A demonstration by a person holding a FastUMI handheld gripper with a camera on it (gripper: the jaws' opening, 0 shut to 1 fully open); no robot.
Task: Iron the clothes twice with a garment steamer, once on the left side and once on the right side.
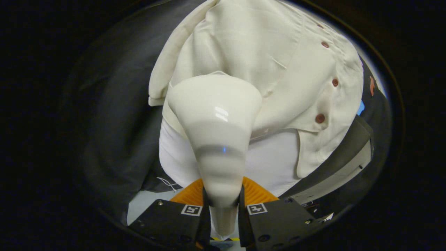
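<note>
My gripper [223, 200] is shut on the white garment steamer [217, 132], both fingers pressing on its narrow handle. The steamer widens into a broad head that points forward and rests against a cream button-up shirt [251, 52] hanging ahead. The head sits on the shirt's lower part, to the left of the row of dark red buttons [320, 118]. Below the cream shirt's hem a plain white garment layer [268, 164] shows on both sides of the steamer's neck. The steamer head hides the fabric directly behind it.
Dark cloth [118, 115] hangs to the left of the shirt. A grey and dark angled panel [345, 160] runs at the lower right beyond the fingers. A pale surface [146, 205] lies below left.
</note>
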